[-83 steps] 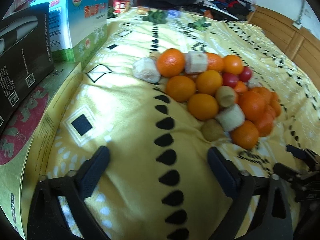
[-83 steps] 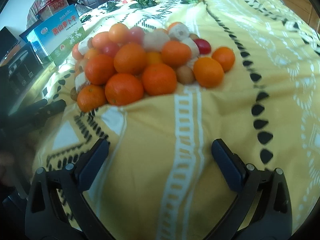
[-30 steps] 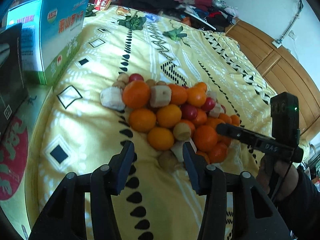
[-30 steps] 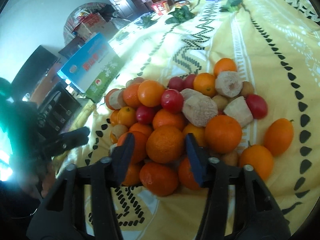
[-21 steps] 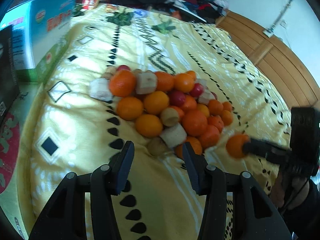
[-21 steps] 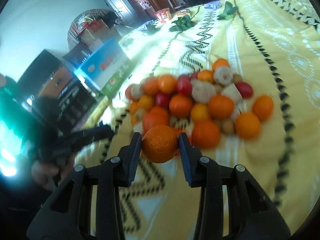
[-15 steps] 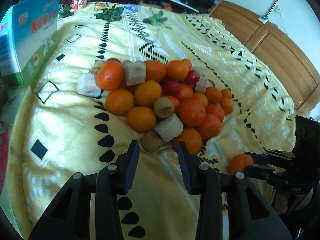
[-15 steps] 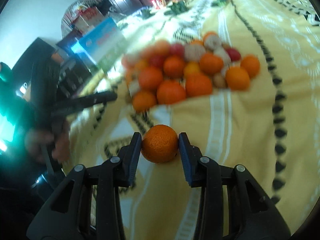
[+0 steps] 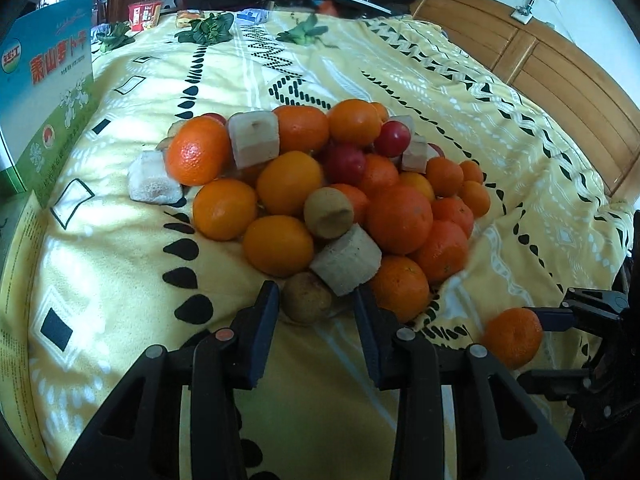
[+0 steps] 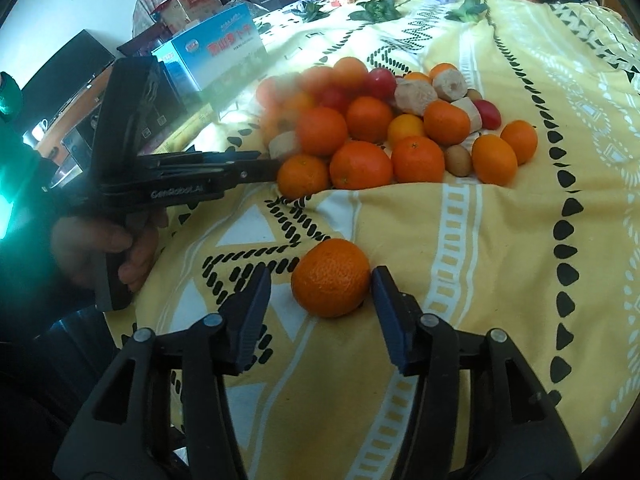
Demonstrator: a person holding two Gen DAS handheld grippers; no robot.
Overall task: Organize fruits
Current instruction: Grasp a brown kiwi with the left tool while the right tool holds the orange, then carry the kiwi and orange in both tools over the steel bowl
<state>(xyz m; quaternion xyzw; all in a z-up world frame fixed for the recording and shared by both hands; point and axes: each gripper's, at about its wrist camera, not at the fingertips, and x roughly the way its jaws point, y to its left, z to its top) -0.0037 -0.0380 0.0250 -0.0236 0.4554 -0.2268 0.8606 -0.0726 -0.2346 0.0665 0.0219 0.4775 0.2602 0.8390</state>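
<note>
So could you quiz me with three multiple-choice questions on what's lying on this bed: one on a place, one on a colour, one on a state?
1. Where does the lone round orange mandarin lie?
A. On top of the fruit pile
B. On the yellow patterned bedspread, apart from the pile, between the right claw's fingers
C. On the blue and green cardboard box

2. What colour are the small smooth round fruits scattered in the fruit pile?
A. Red
B. Purple
C. Blue

3. How does the right claw stand to the lone mandarin?
A. Clamped on it, lifted
B. Open, with a gap on each side of it
C. Pointing away from it

Answers:
1 B: it sits alone on the cloth, nearer than the pile.
2 A: they show red among the oranges.
3 B: the jaws have just been opening and neither pad touches the mandarin.
</note>
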